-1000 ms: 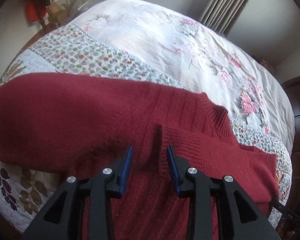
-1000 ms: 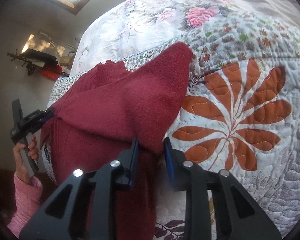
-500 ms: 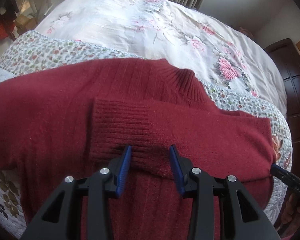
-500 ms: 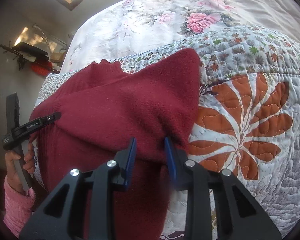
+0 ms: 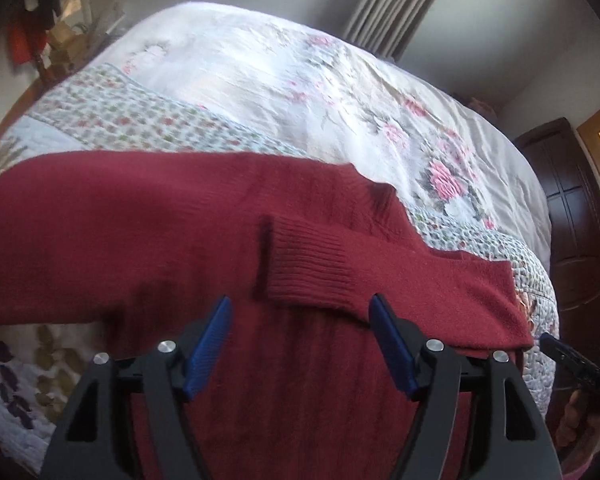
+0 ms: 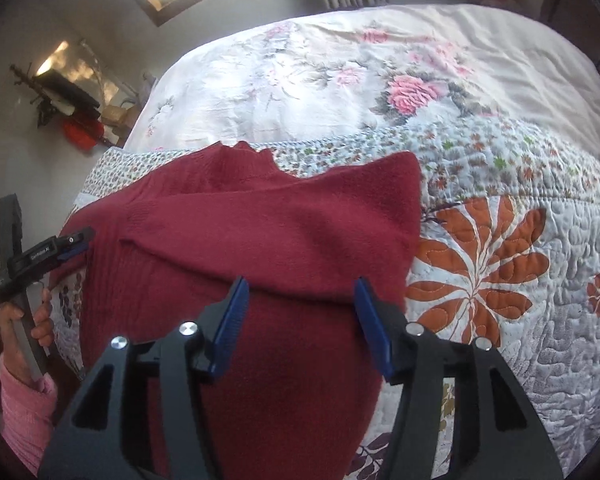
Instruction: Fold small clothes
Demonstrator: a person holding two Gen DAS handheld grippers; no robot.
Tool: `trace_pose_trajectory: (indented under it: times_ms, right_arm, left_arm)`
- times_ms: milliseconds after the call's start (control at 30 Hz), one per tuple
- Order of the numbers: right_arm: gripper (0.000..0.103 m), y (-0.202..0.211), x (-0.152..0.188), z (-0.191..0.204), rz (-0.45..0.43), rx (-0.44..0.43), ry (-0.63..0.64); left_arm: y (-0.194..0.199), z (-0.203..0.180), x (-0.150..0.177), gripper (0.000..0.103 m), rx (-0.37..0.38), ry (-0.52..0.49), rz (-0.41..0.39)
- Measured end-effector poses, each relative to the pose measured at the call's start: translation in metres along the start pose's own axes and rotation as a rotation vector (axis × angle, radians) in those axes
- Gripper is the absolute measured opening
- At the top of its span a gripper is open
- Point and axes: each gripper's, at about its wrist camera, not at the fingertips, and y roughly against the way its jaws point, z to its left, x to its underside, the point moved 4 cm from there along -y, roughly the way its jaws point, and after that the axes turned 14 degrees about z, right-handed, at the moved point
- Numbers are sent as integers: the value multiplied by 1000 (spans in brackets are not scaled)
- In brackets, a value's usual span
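Left gripper: jaws standing released, gripping nothing | Right gripper: jaws standing released, gripping nothing | Red sweater: lying on quilted bed, one sleeve lying folded across its body

Left gripper: two black plastic finger arms with triangular cut-outs are showing, each arm carrying two round silver screw heads; ribbed blue pads are lining the inner faces of the fingers. Right gripper: the same black frame is showing, with matching silver screws, triangular openings and ribbed blue pads. Seen side-on from the right wrist view, the left gripper is presenting a black body bearing small white lettering, too small to read, on a grey handle. A hand is emerging from a pink knitted sleeve.
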Motion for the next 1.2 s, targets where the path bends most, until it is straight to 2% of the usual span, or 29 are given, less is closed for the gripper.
trace_pose_trajectory:
  times_ms: [267,433,567,667,800,933,1200]
  right_arm:
    - [59,-38,2,75,104,-24,104]
    - [61,-61,-4,117,133,-11,136]
    - [63,-74,-8,143,143,6,163]
    - [63,-83,-8,158,153,12,167]
    - [63,-88,-6,166,156,34,156]
    - [63,-90,-3,168,150,51,134]
    - [64,-88,5,163,142,88,103]
  left_arm:
    - [52,171,52,72,-49,284,-31]
    - [74,270,82,72,10,476,-63]
    - [80,330,94,69,93,600,-98]
    - [73,363,96,67,166,672,-108]
    - [66,387,91,65,238,700,-132]
    - [59,415,78,64,246,730,-157]
    - [44,448,59,50,237,791,-168]
